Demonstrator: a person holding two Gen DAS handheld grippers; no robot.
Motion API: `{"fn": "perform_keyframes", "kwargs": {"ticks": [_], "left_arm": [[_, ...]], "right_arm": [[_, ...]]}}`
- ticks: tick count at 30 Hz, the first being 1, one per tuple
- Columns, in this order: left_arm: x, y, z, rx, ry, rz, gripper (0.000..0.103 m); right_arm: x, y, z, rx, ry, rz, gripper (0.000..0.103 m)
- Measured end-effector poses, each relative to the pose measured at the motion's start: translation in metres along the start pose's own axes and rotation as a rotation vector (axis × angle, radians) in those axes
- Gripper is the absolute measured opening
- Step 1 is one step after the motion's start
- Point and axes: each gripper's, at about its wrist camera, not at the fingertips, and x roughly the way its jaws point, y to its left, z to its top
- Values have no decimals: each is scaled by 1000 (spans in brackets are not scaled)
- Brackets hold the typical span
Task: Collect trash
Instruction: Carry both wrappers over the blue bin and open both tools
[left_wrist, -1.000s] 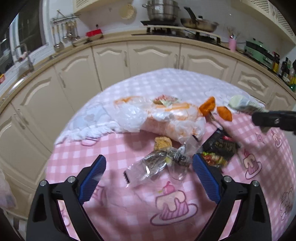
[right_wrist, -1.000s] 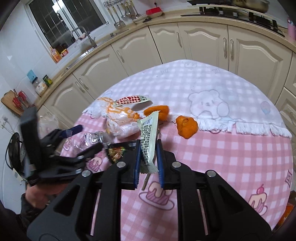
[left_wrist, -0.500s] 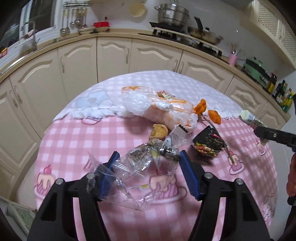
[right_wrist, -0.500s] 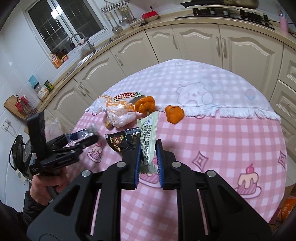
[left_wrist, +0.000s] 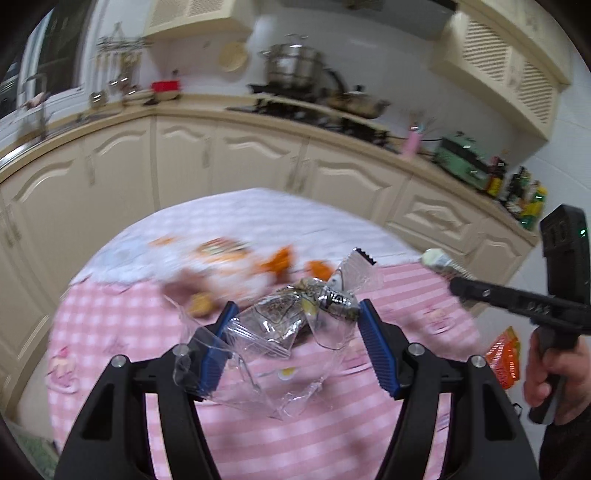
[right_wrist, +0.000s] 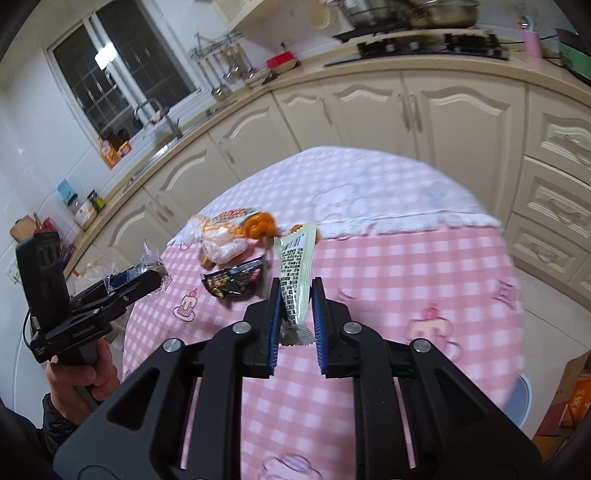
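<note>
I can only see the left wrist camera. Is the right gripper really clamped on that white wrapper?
Observer: Yes. The right gripper is shut on the white wrapper, pinching it near its lower end, and the printed side faces the camera.
Operator: Is any trash on the table hidden behind the clear bag?
Observer: A black snack packet lies flat on the pink tablecloth, in front of the orange peels.

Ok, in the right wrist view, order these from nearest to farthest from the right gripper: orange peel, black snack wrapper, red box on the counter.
From the right gripper:
1. Black snack wrapper, on the pink cloth just ahead, to its left.
2. Orange peel, farther up the table beside the white bag.
3. Red box, far back on the counter.
</note>
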Motion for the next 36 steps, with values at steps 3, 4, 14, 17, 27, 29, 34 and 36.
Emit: {"fn": "perform_keyframes", "kwargs": {"ticks": [3, 4, 14, 17, 27, 29, 34, 36], "left_arm": [[12, -41, 7, 40, 8, -68, 64], [16, -53, 8, 55, 12, -86, 64], [71, -206, -7, 181, 129, -307, 64], [98, -252, -20, 219, 208, -368, 65], [196, -356, -79, 325, 470, -394, 65], [214, -366, -90, 333, 520, -384, 65], [260, -386, -111, 351, 621, -355, 67], [277, -391, -120, 365, 668, -347, 68]], "right_arm": [[-31, -28, -6, 43, -47, -42, 16], [-43, -41, -8, 61, -64, -64, 16], [-132, -180, -74, 323, -126, -304, 16], [-143, -217, -105, 405, -112, -364, 16], [-126, -302, -176, 607, -26, -385, 16], [-117, -316, -186, 642, -3, -378, 16], [-96, -345, -202, 708, 48, -342, 18], [-88, -357, -210, 748, 64, -338, 19]]}}
